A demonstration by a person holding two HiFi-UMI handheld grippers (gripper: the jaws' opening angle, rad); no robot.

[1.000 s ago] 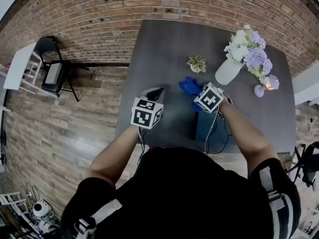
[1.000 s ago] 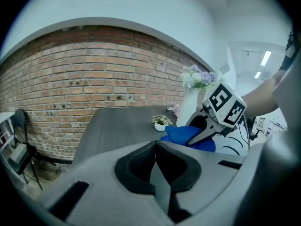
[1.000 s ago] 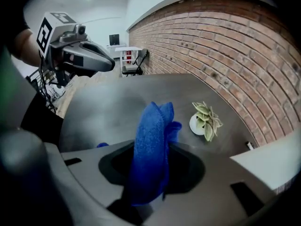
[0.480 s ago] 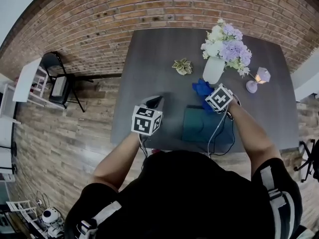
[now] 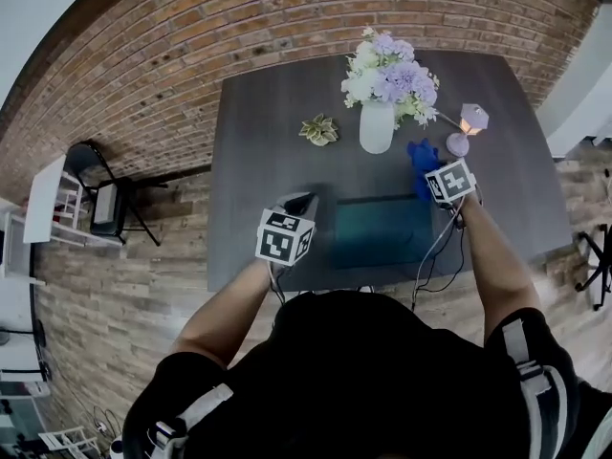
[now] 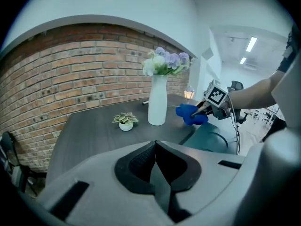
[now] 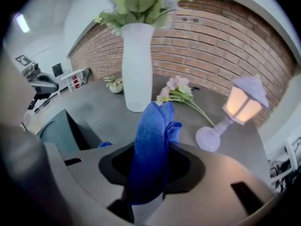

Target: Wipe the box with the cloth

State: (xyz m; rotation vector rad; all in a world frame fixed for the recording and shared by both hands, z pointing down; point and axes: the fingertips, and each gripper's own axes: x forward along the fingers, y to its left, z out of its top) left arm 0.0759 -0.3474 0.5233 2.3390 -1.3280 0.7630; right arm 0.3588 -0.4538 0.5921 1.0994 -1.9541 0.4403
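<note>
A dark teal box (image 5: 381,231) lies near the front edge of the dark table (image 5: 268,122). My right gripper (image 5: 432,182) is shut on a blue cloth (image 7: 153,145), held just past the box's far right corner; the cloth (image 5: 421,159) bunches beyond the marker cube. From the left gripper view the cloth (image 6: 190,113) hangs above the box (image 6: 209,136). My left gripper (image 5: 298,205) hovers left of the box with its jaws shut and nothing between them (image 6: 157,166).
A white vase of flowers (image 5: 378,122) stands behind the box, a small potted plant (image 5: 318,129) to its left, a small lit lantern lamp (image 5: 463,127) to its right. Loose flower stems (image 7: 183,95) lie by the lamp (image 7: 233,112). A chair (image 5: 107,194) stands on the floor left.
The right gripper with the cloth has moved right along the box's far edge to its right corner. The head view has shifted, so the table sits differently. The left gripper has stayed put.
</note>
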